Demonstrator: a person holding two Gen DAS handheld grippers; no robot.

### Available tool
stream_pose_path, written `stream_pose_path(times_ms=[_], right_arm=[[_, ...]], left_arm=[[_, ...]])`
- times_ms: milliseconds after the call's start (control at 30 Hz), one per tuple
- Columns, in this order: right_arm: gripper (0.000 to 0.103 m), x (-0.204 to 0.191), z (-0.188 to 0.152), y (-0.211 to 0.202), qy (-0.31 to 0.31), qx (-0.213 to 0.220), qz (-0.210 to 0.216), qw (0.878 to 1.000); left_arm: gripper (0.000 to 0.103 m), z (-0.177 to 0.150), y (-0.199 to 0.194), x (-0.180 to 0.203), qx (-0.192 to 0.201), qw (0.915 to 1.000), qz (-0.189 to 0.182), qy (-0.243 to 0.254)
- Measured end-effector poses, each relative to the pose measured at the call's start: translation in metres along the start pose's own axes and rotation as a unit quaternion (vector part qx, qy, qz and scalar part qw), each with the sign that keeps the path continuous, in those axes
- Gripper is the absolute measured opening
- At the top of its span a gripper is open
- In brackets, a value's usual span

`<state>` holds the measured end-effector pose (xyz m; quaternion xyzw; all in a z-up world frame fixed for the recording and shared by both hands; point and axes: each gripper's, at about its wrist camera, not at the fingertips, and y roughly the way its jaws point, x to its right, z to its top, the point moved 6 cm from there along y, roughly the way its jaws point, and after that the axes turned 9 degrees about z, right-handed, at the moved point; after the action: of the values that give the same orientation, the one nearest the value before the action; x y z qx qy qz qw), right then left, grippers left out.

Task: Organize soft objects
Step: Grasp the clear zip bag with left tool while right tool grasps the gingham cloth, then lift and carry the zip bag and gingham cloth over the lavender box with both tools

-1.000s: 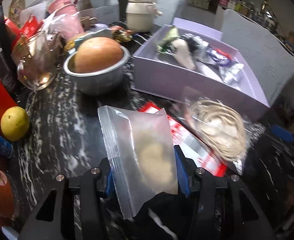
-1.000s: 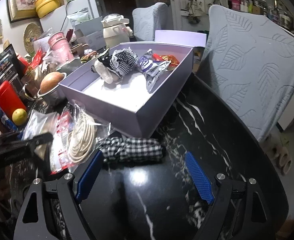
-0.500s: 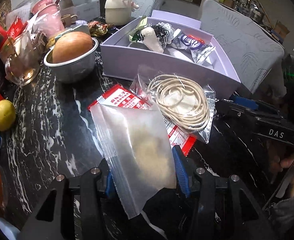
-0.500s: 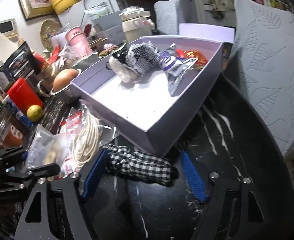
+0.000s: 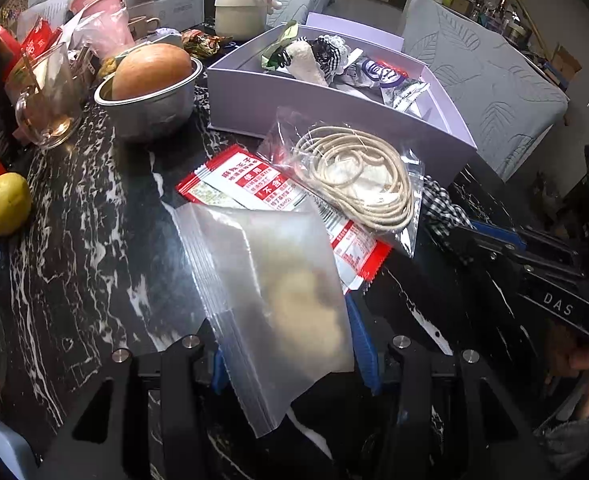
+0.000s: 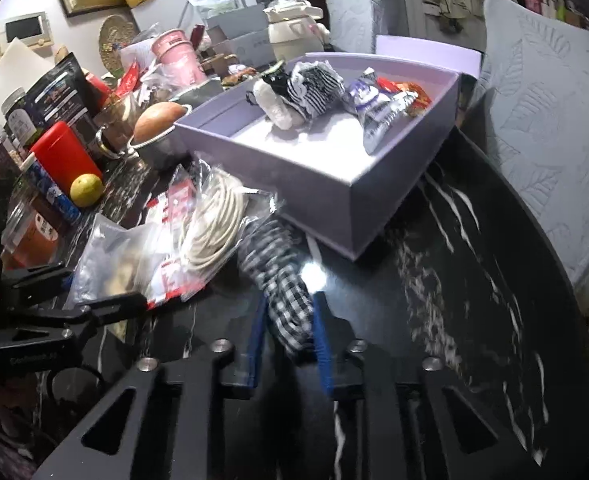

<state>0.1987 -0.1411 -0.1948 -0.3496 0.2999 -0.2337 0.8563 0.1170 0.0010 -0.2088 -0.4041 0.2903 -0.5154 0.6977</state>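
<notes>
- On the black white-veined marble table (image 5: 74, 216), the left gripper (image 5: 294, 344) is clenched on a frosted clear zip bag holding a pale soft lump (image 5: 278, 280), its blue pads pressing the bag's lower part from both sides.
- The bag's upper edge overlaps a flat red-and-white printed sachet (image 5: 246, 180).
- A clear plastic bag of coiled cream cord (image 5: 358, 176) lies on the sachet, just in front of the open lilac cardboard box (image 5: 334, 120).
- The box holds a white fuzzy soft toy (image 6: 274, 104), a black-and-white striped cloth (image 6: 314, 84) and foil snack packets (image 6: 374, 112).
- The right gripper (image 6: 288, 332) grasps one end of a black-and-white checked cloth (image 6: 282, 276); the other end reaches the box's near corner.
- A yellow lemon (image 5: 6, 204) and a steel bowl with a brown round fruit (image 5: 150, 92) sit to the left.
</notes>
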Motion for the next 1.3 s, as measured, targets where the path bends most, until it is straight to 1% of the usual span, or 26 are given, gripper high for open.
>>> stream_pose_path(times_ms=[233,400,600,700,767,800,833,900,1100,1200,1233,1267,1300], right_arm=[[0.02,-0.005,-0.022,-0.016,0.025,-0.005,-0.018,1.0],[0.02,-0.012,-0.044,-0.031,0.04,-0.012,-0.028,0.999],[0.021,-0.022,-0.065,-0.045,0.042,-0.027,-0.034,0.998],[0.024,-0.026,-0.071,-0.048,0.033,-0.03,-0.044,0.998],[0.031,-0.024,-0.071,-0.047,0.039,-0.032,-0.047,0.998],[0.039,-0.022,-0.071,-0.045,0.045,-0.034,-0.047,0.997],[0.047,-0.021,-0.069,-0.046,0.046,-0.025,-0.047,0.998],[0.049,-0.021,-0.066,-0.043,0.045,-0.024,-0.052,0.997],[0.049,-0.023,-0.058,-0.035,0.026,-0.016,-0.066,0.997],[0.049,-0.024,-0.056,-0.032,0.016,-0.016,-0.078,0.997],[0.046,-0.025,-0.055,-0.031,0.013,-0.015,-0.081,0.997],[0.04,-0.026,-0.056,-0.03,0.011,-0.013,-0.083,0.996],[0.028,-0.026,-0.055,-0.03,0.01,-0.012,-0.084,0.996]], left_arm=[[0.05,-0.018,-0.011,0.01,-0.004,0.9997,-0.018,0.015],[0.05,-0.027,-0.017,0.02,-0.012,0.999,-0.033,0.027],[0.05,-0.026,-0.019,0.02,-0.007,0.9992,-0.029,0.026],[0.05,-0.02,-0.014,0.02,-0.006,0.9995,-0.01,0.03],[0.05,-0.017,-0.011,0.019,-0.005,0.9994,0.007,0.034],[0.05,-0.015,-0.01,0.019,-0.006,0.9993,0.011,0.034],[0.05,-0.013,-0.009,0.018,-0.006,0.9993,0.017,0.033],[0.051,-0.01,-0.006,0.017,-0.006,0.9993,0.023,0.03],[0.053,-0.003,0.0,0.018,-0.001,0.9982,0.046,0.037],[0.053,-0.001,0.001,0.017,0.007,0.9984,0.046,0.033],[0.053,-0.001,0.001,0.017,0.015,0.9988,0.038,0.028],[0.053,-0.001,0.0,0.015,0.022,0.9992,0.028,0.018],[0.05,-0.001,-0.002,0.013,0.025,0.9993,0.025,0.014]])
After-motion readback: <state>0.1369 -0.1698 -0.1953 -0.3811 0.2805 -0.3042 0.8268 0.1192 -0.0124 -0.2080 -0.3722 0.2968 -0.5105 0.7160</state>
